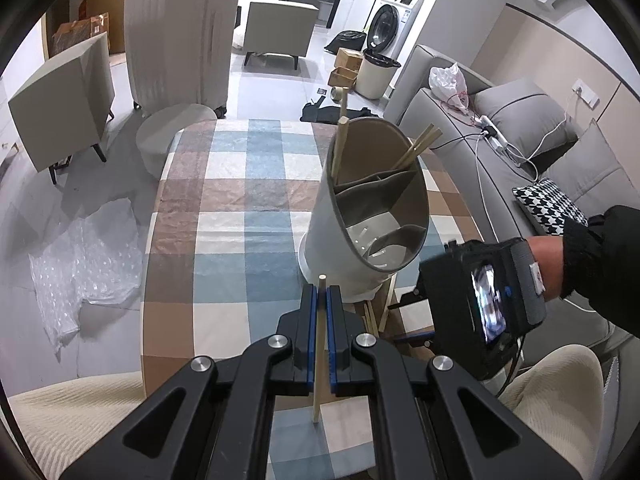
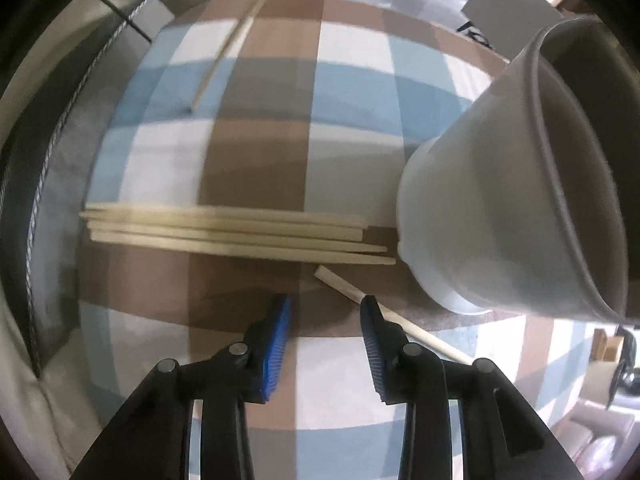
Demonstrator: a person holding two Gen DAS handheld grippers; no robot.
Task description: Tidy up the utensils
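Already the left gripper (image 1: 322, 300) pinches one chopstick (image 1: 319, 360) before the holder (image 1: 360, 216), while the right gripper (image 2: 326, 308), jaws apart and empty, must close on a loose chopstick (image 2: 340, 282) beside the holder's base.

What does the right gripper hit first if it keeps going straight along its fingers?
Probably the checked tablecloth: the right gripper, jaws open and empty, points steeply down. The loose chopstick lies just ahead of its fingertips and might be touched first; depth unclear.
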